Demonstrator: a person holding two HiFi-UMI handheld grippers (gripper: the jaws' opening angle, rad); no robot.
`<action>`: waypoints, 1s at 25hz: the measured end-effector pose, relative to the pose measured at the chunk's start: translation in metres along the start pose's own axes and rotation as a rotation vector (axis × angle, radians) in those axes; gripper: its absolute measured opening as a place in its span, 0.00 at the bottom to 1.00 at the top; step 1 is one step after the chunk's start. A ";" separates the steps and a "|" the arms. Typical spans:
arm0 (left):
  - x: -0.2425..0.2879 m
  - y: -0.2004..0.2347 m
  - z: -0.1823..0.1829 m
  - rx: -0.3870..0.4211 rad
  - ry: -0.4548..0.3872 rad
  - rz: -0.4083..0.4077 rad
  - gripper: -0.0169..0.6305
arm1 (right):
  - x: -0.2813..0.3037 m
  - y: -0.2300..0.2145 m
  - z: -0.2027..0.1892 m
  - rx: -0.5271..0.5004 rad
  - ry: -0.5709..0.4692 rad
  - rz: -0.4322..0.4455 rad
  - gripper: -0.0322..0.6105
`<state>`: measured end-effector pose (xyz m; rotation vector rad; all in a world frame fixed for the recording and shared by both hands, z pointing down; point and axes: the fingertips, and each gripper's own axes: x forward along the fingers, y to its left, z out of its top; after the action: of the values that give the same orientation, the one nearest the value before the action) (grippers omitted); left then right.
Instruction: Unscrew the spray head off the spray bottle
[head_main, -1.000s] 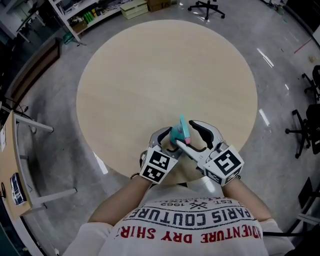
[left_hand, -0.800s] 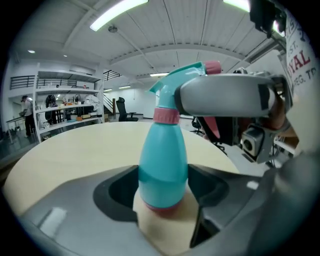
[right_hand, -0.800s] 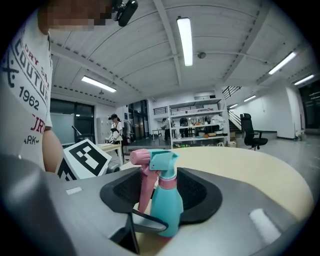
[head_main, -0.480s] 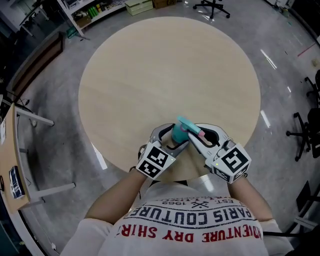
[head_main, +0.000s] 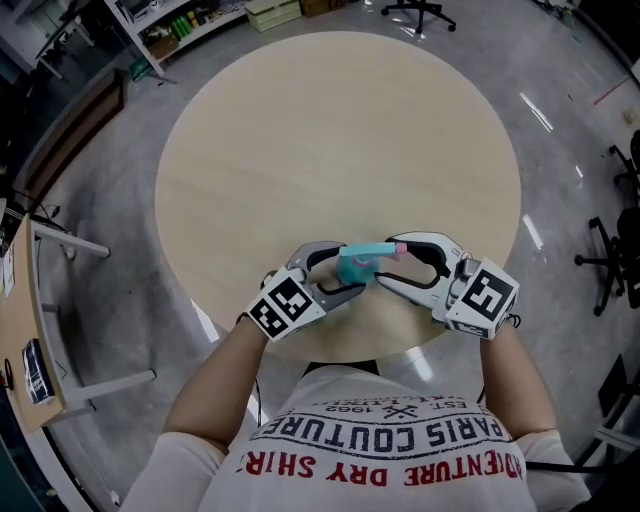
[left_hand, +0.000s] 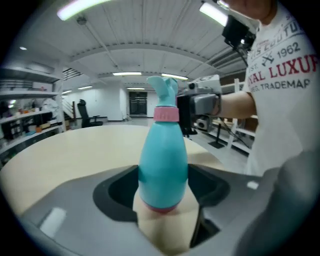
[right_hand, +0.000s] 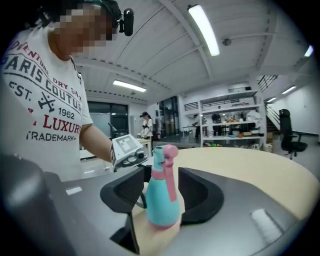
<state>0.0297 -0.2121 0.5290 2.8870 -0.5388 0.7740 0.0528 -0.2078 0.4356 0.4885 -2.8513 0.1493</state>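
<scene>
A teal spray bottle (head_main: 356, 263) with a pink collar lies crosswise just above the near edge of the round table (head_main: 340, 140). My left gripper (head_main: 338, 274) is shut on its body. In the left gripper view the bottle (left_hand: 162, 165) stands between the jaws, spray head (left_hand: 164, 89) on top. My right gripper (head_main: 396, 262) faces it from the right. Its jaws have just been opening, and the spray-head end sits between them without being pressed. In the right gripper view the bottle (right_hand: 161, 200) shows its pink trigger and nozzle. The left gripper's marker cube (right_hand: 125, 146) is behind.
The person's arms and white printed shirt (head_main: 380, 450) fill the bottom of the head view. Office chairs stand at the far side (head_main: 420, 15) and at the right (head_main: 615, 260). Shelving (head_main: 170, 30) is at the back left, a desk edge (head_main: 15, 330) at the left.
The bottle has swung from pointing away from me to lying crosswise, pink end to the right. Both hands have spread apart. The right jaws closed on the head, then opened.
</scene>
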 end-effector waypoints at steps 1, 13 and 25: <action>0.000 0.006 0.000 -0.051 -0.015 0.071 0.50 | -0.007 -0.004 -0.001 0.028 -0.026 -0.064 0.38; 0.015 0.002 0.008 -0.213 -0.040 0.406 0.50 | 0.018 -0.010 -0.006 0.119 -0.053 -0.328 0.32; -0.002 -0.026 -0.001 0.129 0.038 -0.172 0.50 | 0.019 0.026 -0.007 -0.034 0.095 0.204 0.25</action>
<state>0.0371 -0.1874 0.5291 2.9774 -0.2408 0.8647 0.0286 -0.1887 0.4453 0.1775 -2.7991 0.1562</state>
